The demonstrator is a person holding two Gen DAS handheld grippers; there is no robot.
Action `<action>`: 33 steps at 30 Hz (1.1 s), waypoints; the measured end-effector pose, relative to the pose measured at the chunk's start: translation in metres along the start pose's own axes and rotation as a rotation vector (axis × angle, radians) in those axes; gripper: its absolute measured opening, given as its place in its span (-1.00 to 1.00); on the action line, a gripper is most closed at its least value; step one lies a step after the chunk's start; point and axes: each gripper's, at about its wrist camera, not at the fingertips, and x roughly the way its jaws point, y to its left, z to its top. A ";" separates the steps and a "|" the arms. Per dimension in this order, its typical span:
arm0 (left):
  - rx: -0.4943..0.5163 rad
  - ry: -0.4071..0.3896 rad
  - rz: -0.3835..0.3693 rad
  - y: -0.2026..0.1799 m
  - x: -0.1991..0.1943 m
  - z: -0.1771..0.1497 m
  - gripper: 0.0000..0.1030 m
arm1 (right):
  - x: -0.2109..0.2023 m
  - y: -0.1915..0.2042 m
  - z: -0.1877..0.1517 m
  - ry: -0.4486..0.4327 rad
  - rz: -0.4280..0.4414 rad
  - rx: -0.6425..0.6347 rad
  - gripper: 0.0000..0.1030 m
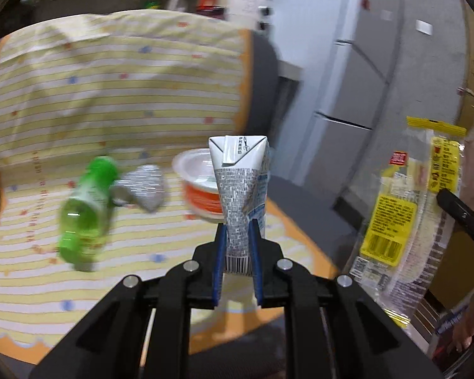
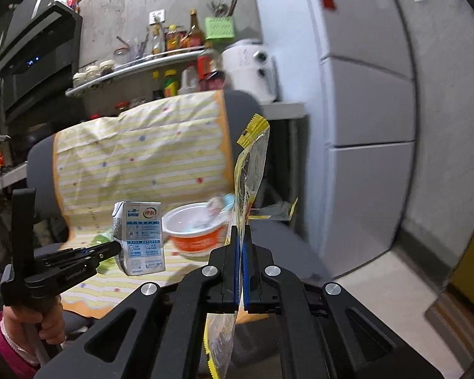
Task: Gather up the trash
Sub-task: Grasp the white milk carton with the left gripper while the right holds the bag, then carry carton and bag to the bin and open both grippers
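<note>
Milk carton (image 1: pixel 240 189), squeezed at its waist, sits clamped upright in the left hand-held gripper (image 1: pixel 237 230) above the striped cloth (image 1: pixel 110 94). Right of it, the right hand-held gripper (image 2: pixel 240 237) pinches a clear yellow-edged wrapper (image 2: pixel 249 164). Farther off on the cloth lie a green bottle (image 1: pixel 85 202), crumpled foil (image 1: pixel 145 186) and an orange bowl (image 1: pixel 199 186).

free: right of chair (image 2: pixel 268 240) | blocked: fridge (image 2: pixel 363 94)
</note>
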 end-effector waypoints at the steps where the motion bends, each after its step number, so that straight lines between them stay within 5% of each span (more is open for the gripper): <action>1: 0.010 0.001 -0.025 -0.011 0.002 -0.003 -0.75 | -0.008 -0.007 -0.004 -0.001 -0.031 -0.002 -0.97; 8: 0.114 0.041 -0.189 -0.087 0.017 -0.027 -0.75 | -0.055 -0.057 -0.039 0.026 -0.258 -0.013 -0.96; 16: 0.191 0.098 -0.277 -0.140 0.033 -0.046 -0.75 | -0.083 -0.128 -0.095 0.117 -0.462 0.075 -0.94; 22: 0.224 0.146 -0.307 -0.162 0.044 -0.059 -0.75 | -0.076 -0.163 -0.125 0.173 -0.508 0.161 -0.87; 27: 0.236 0.162 -0.309 -0.173 0.044 -0.064 -0.75 | -0.075 -0.170 -0.136 0.182 -0.514 0.174 -0.39; 33: 0.237 0.168 -0.325 -0.172 0.042 -0.067 -0.75 | -0.084 -0.166 -0.121 0.130 -0.478 0.218 -0.39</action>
